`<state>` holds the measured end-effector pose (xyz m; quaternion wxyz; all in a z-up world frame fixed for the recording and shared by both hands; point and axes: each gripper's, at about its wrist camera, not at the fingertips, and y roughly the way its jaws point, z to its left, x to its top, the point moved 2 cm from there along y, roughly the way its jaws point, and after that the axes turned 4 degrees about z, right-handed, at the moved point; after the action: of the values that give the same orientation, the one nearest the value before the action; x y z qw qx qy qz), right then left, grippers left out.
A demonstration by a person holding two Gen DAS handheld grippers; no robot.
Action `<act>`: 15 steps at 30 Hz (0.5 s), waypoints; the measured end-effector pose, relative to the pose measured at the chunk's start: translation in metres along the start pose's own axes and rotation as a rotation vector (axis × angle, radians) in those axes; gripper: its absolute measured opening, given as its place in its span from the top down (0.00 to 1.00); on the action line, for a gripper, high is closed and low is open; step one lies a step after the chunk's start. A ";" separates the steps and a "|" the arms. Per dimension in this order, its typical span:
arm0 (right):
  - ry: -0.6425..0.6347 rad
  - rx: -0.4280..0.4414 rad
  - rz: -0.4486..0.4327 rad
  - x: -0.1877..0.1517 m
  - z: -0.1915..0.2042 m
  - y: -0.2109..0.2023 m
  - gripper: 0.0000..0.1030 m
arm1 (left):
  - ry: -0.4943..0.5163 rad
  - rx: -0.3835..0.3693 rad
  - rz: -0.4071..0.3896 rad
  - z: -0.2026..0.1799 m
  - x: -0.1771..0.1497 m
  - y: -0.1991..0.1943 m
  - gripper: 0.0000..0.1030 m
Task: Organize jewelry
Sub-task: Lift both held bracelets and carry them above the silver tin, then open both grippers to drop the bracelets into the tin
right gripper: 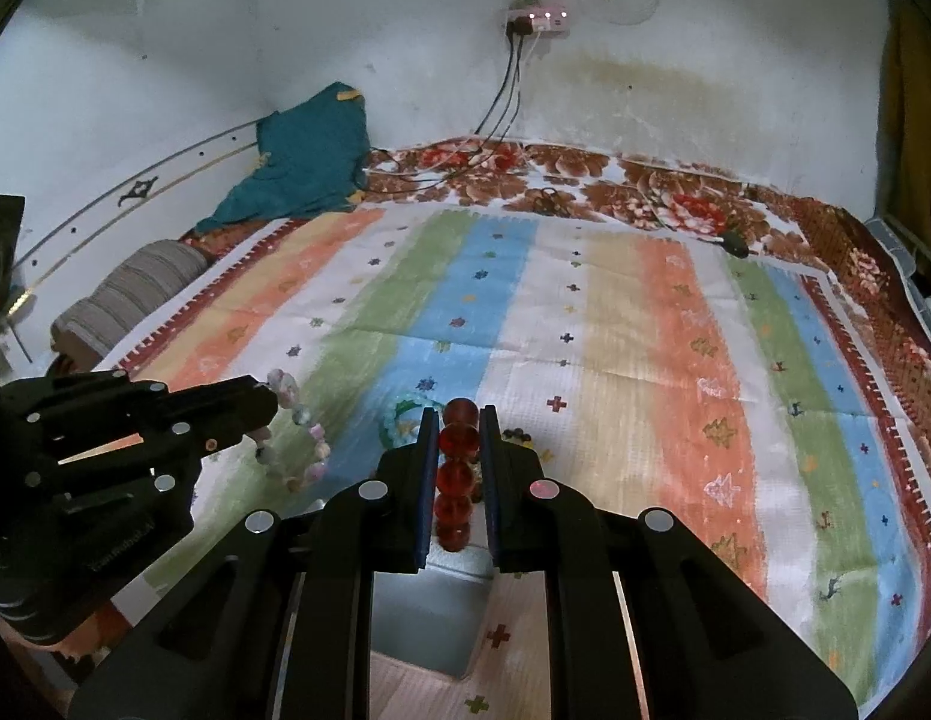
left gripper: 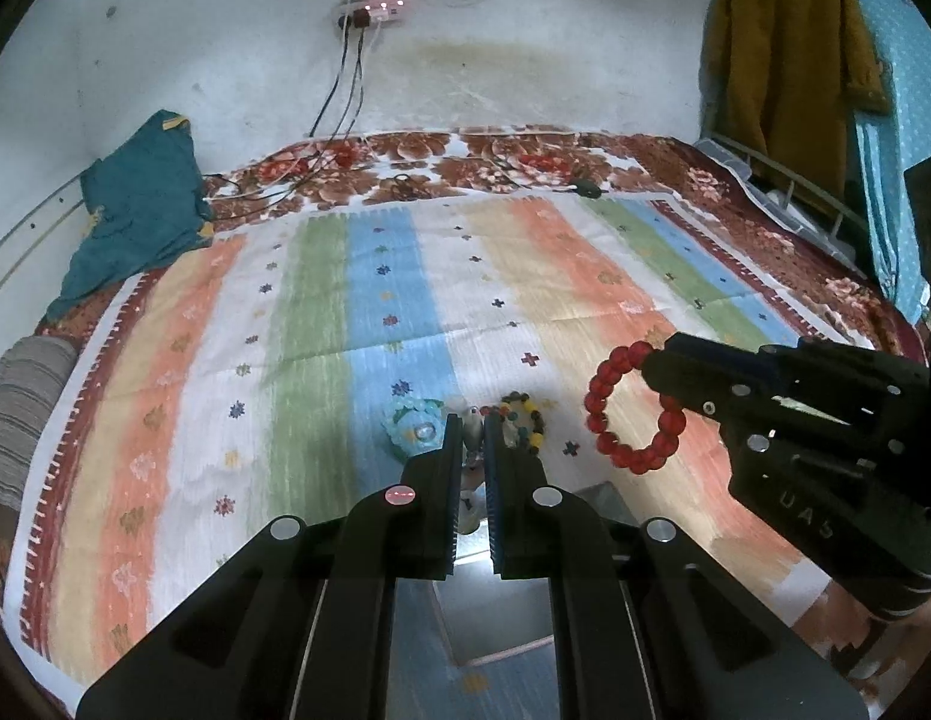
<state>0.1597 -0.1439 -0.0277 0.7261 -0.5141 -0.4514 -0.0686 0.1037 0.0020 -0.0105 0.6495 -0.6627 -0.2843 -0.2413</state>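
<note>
On the bed, over a pastel-striped woven cotton spread (left gripper: 321,324): one turquoise bead bracelet (left gripper: 414,423) and one mixed dark, green and yellow bead bracelet (left gripper: 525,420), lying near each other just beyond the left fingers.

Left gripper (left gripper: 472,450): fingers pinching a pale pink and white glass-bead bracelet (right gripper: 294,426). From the left wrist camera only a few pale beads show in the narrow gap; from the right wrist camera the loop hangs clear of the spread beside the fingertips.

Right gripper (right gripper: 459,438): fingers pinching a red translucent round-bead bracelet (left gripper: 630,405), held raised off the spread. From its own camera the beads run in a row between the two fingers; from the left wrist camera the full ring stands out from the fingertips.

Below both grippers: a grey open box (right gripper: 417,612), only partly visible, resting on the spread.

Further items: crumpled teal cloth (left gripper: 135,210) at the far left corner; white wall power strip with lit red lamps (left gripper: 372,9).
</note>
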 end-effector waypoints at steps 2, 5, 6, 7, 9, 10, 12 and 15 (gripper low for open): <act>0.004 0.011 0.007 -0.004 -0.001 -0.002 0.86 | -0.005 -0.008 -0.002 -0.001 -0.003 -0.004 0.93; 0.009 0.030 0.016 -0.010 0.001 -0.005 0.86 | -0.008 -0.021 -0.002 -0.003 -0.008 -0.009 0.93; 0.008 0.035 0.017 -0.012 0.002 -0.007 0.86 | -0.008 -0.025 -0.002 -0.003 -0.008 -0.010 0.93; 0.007 0.038 0.018 -0.013 0.003 -0.007 0.86 | -0.007 -0.028 -0.001 -0.004 -0.010 -0.011 0.93; 0.005 0.047 0.022 -0.016 0.005 -0.009 0.86 | -0.007 -0.031 0.002 -0.005 -0.013 -0.013 0.93; 0.005 0.054 0.027 -0.018 0.006 -0.009 0.86 | -0.007 -0.033 0.004 -0.005 -0.014 -0.013 0.93; 0.006 0.067 0.039 -0.021 0.008 -0.009 0.86 | -0.010 -0.038 0.010 -0.006 -0.016 -0.013 0.93; 0.012 0.073 0.057 -0.023 0.007 -0.007 0.84 | -0.022 -0.034 0.016 -0.005 -0.017 -0.013 0.71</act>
<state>0.1383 -0.1503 -0.0395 0.7488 -0.4993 -0.4345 -0.0344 0.0828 -0.0036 -0.0127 0.6369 -0.6785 -0.2820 -0.2333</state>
